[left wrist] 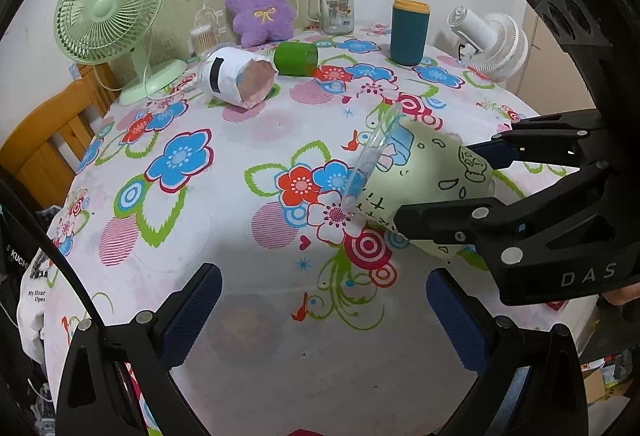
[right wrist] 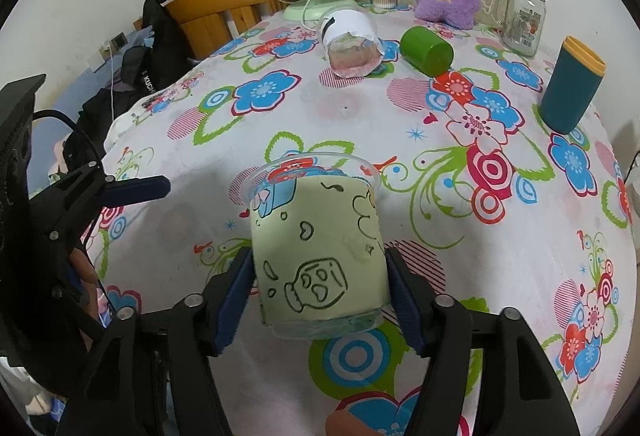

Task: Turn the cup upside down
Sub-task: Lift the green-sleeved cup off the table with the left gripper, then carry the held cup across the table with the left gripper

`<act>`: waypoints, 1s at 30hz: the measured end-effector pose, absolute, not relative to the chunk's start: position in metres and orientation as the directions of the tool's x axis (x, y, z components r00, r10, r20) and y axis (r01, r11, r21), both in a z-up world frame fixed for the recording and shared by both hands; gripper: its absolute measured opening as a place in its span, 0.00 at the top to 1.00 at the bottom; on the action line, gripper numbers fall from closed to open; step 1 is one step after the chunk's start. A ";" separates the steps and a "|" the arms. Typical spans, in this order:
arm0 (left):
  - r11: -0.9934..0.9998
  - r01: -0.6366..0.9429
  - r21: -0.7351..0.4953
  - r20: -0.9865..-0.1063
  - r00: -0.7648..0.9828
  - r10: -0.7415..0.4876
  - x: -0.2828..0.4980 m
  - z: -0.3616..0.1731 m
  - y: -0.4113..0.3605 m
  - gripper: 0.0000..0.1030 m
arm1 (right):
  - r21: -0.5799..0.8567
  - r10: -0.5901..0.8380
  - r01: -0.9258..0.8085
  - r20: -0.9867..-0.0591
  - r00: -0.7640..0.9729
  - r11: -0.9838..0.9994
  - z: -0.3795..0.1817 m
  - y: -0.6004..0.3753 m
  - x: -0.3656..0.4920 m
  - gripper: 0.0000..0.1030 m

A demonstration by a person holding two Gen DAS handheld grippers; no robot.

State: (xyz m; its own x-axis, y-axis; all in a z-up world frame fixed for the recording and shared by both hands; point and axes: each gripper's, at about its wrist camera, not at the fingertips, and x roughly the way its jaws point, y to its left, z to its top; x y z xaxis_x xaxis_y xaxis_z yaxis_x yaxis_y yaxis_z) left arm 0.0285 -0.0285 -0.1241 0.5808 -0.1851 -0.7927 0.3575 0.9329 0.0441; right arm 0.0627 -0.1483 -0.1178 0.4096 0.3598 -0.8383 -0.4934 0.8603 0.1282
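- we've got the right claw (right wrist: pixel 320 288) clamped on the pale green cup (right wrist: pixel 320 256), a blue pad pressed against each side of its body near the base.
- the cup lies tipped on its side between our fingers, clear rim pointing away from the claw and slanting down toward the flowered tablecloth (right wrist: pixel 440 140); from the left wrist view, the rim's low edge looks right at the cloth, though we can't tell if it touches.
- our left claw (left wrist: pixel 320 312) hangs to the left of the cup, fingers spread wide apart, gripping nothing.
- progress, as we judge it: the grasp is made and the turn looks roughly half done, mouth sideways, not yet facing down.
- what's left: roll the wrist on until the rim faces the cloth, set the cup down on its mouth, then let go.
- beyond the claw, a green cup (right wrist: pixel 426 50) and a paper-wrapped cup (right wrist: pixel 350 44) lie on their sides, well apart from ours; a teal tumbler (right wrist: pixel 570 86) stands off to the right.
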 end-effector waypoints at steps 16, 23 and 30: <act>0.945 0.327 -0.002 -0.795 0.573 -0.200 0.028 -0.118 -0.024 0.00 | 0.139 0.368 -0.494 -0.837 0.405 0.858 -0.108 -0.158 0.062 0.21; 0.948 0.317 -0.042 -0.798 0.560 -0.222 0.028 -0.114 -0.026 0.00 | 0.128 0.374 -0.493 -0.816 0.441 0.861 -0.093 -0.172 0.056 0.21; 0.957 0.278 -0.085 -0.790 0.566 -0.235 0.027 -0.106 -0.035 0.00 | 0.130 0.382 -0.473 -0.785 0.488 0.872 -0.074 -0.204 0.049 0.21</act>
